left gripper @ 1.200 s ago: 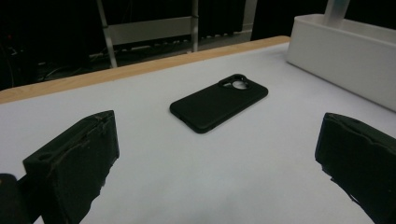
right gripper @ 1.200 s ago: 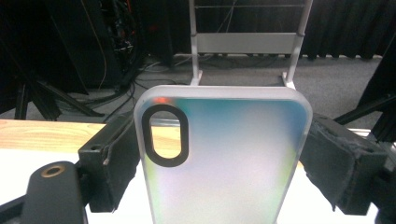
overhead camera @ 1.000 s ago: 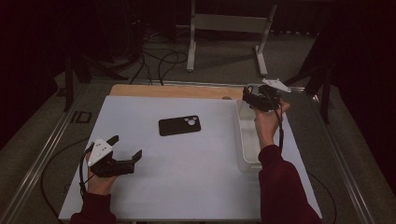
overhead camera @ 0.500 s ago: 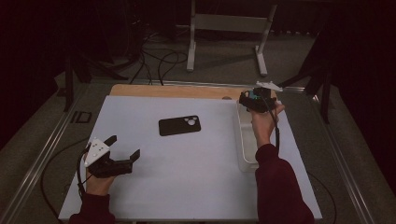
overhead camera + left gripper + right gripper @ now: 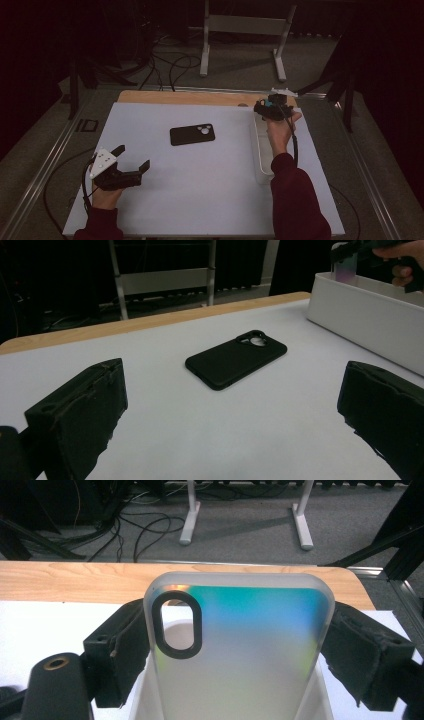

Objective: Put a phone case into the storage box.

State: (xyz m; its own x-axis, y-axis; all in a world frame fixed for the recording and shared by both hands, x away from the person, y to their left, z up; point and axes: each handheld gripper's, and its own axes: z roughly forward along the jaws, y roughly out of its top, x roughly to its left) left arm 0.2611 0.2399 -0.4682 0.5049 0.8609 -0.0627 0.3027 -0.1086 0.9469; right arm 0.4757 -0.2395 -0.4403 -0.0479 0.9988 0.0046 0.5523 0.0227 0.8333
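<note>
The right tool (image 5: 240,645) grips a translucent case (image 5: 235,650) by its edges above the white bin (image 5: 261,150). The left tool (image 5: 131,161) gapes empty, a black case (image 5: 236,358) lying on the table (image 5: 200,190) ahead of it.

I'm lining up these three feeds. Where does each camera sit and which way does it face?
High view: above the person's side, looking forward and down; both forearms, left tool, right tool.
Left gripper view: low between open jaws, facing the flat black phone case.
Right gripper view: behind the frosted iridescent phone case.
Shared: white rectangular bin.
</note>
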